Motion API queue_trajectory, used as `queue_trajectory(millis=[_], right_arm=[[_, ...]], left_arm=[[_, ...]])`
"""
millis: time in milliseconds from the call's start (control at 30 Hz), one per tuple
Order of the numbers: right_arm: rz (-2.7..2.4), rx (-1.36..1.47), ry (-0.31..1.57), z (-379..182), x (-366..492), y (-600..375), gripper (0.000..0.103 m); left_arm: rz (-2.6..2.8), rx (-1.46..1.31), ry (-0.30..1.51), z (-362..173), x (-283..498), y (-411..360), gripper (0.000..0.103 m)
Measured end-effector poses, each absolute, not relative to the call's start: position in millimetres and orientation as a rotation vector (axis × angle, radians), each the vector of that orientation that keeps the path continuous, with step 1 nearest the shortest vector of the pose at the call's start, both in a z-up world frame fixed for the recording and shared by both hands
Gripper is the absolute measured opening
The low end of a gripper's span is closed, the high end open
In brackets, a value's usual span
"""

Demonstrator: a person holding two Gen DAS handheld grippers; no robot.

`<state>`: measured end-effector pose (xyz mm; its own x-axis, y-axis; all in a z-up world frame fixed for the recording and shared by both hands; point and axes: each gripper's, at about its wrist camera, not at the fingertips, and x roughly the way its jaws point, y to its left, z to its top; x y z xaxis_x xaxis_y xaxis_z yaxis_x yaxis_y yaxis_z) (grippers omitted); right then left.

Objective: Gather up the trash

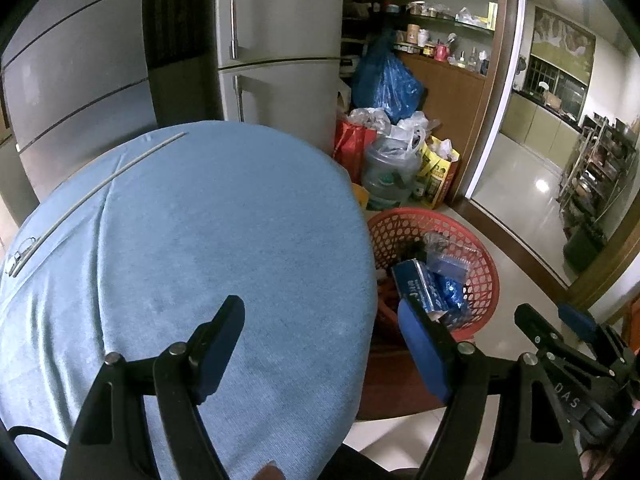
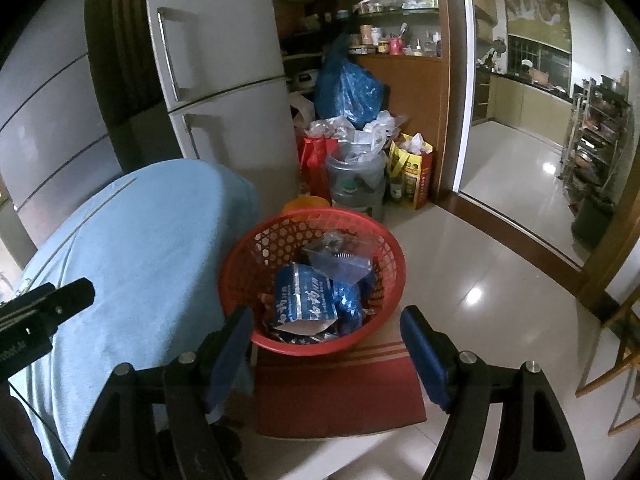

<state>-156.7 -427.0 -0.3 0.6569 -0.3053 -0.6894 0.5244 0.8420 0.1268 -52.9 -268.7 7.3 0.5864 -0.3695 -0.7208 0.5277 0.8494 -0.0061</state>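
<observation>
A red mesh basket (image 2: 312,280) holding blue wrappers (image 2: 306,300) and a clear plastic bag (image 2: 340,260) sits on a red cardboard box (image 2: 340,392) beside a table draped in blue cloth (image 1: 208,240). The right gripper (image 2: 326,344) hangs above the basket, jaws apart and empty. The left gripper (image 1: 320,344) hangs over the table's edge, jaws likewise apart and empty.

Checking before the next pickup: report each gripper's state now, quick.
Left gripper: open, holding nothing, above the blue cloth.
Right gripper: open, holding nothing, in front of the red basket of trash.
</observation>
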Motion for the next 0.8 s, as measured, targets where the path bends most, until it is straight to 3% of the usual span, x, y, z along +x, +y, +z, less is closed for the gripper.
queue_trajectory(millis=[533, 633, 800], right_arm=[[-0.473, 0.321, 0.714, -1.9, -154.3, -426.6, 0.079], [-0.468, 0.317, 0.713, -2.5, -153.2, -426.3, 0.079], [-0.466, 0.311, 0.711, -2.8, -152.6, -424.8, 0.079]], left_arm=[[-0.535, 0.210, 0.768, 6.6, -53.6, -271.1, 0.080], [-0.531, 0.218, 0.758, 7.9, -54.8, -271.8, 0.090], [-0.546, 0.216, 0.749, 9.6, -56.2, -273.2, 0.091]])
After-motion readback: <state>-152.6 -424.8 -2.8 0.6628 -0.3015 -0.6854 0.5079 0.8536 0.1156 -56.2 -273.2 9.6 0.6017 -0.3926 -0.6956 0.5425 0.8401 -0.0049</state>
